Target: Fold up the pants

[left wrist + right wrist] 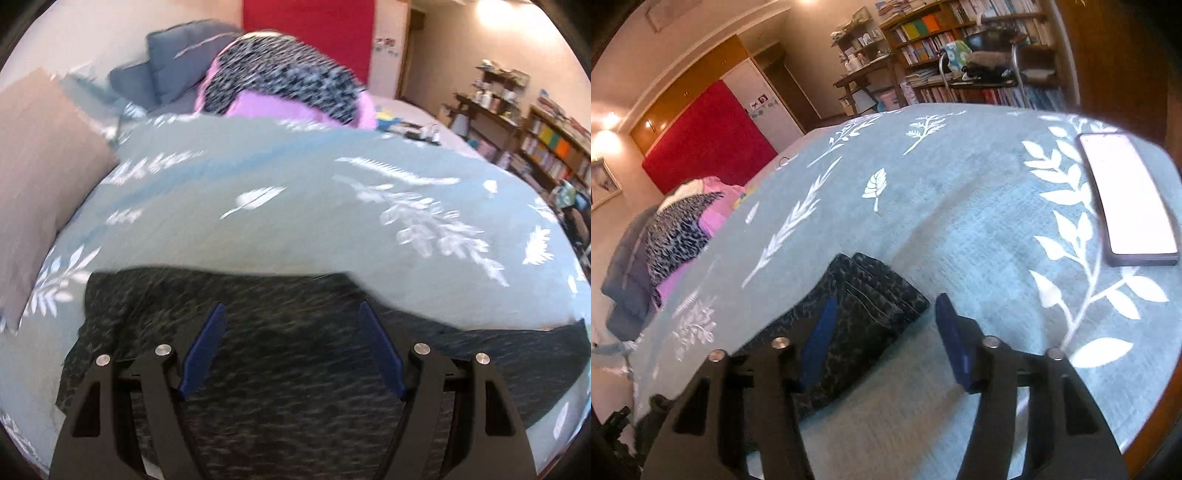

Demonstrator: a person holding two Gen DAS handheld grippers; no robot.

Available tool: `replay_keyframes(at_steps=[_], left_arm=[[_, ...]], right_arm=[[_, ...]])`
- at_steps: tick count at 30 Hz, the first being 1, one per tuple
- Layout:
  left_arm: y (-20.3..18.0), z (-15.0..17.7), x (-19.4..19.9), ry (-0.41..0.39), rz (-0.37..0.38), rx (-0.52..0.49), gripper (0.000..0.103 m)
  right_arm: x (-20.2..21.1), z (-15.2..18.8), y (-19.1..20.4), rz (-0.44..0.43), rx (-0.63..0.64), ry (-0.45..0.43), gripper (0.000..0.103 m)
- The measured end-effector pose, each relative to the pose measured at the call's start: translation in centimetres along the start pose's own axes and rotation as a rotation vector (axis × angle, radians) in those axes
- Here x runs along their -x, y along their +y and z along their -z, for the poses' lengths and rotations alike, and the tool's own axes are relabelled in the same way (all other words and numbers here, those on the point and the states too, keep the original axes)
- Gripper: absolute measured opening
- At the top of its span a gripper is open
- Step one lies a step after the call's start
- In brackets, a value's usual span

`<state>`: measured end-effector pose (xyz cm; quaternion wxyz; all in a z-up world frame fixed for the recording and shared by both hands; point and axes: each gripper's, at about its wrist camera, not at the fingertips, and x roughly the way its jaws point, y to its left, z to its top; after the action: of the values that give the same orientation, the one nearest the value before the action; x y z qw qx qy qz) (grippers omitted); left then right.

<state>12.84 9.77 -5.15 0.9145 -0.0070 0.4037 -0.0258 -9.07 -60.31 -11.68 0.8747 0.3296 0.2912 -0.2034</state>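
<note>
On the bed [960, 192], the dark pants [288, 369] lie under the left gripper [291, 347], fingers spread, empty. The right gripper [886, 332], also open, straddles the folded end's corner; next, likely pinch that edge and fold over.

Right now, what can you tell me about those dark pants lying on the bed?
The pants are dark, mottled black and grey, a soft-looking fabric. They lie flat on the teal leaf-print bedspread. In the right view one end shows stacked layers with stitched seams, so they look partly folded. The left gripper hovers over a broad dark stretch; the right gripper frames that layered corner. Neither pair of blue fingers visibly pinches the cloth.
</note>
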Motion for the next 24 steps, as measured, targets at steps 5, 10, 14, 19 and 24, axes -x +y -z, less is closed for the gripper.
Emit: replay_keyframes(at_steps=[5,10,14,19,24], left_arm=[[-4.9,-0.6,0.3,0.006,0.107,-0.047,0.074],[-8.8,0.4,-0.8,0.042,0.177,-0.085,0.074],[-11.0,1.2,-1.5,0.068,0.228,-0.088,0.074],[-13.9,2.2,-2.3,0.108,0.271,-0.124,0.074],[-15.6,3.1,-2.9,0.131,0.300,-0.134,0.074]], right_arm=[[-2.0,-0.3,0.5,0.025,0.033,0.045,0.036],[-2.9,-0.2,0.6,0.008,0.029,0.077,0.030],[-2.0,-0.1,0.9,-0.022,0.031,0.065,0.030],[-2.3,0.1,0.9,-0.069,0.022,0.083,0.030],[-2.7,1.0,0.3,0.004,-0.045,0.078,0.031]])
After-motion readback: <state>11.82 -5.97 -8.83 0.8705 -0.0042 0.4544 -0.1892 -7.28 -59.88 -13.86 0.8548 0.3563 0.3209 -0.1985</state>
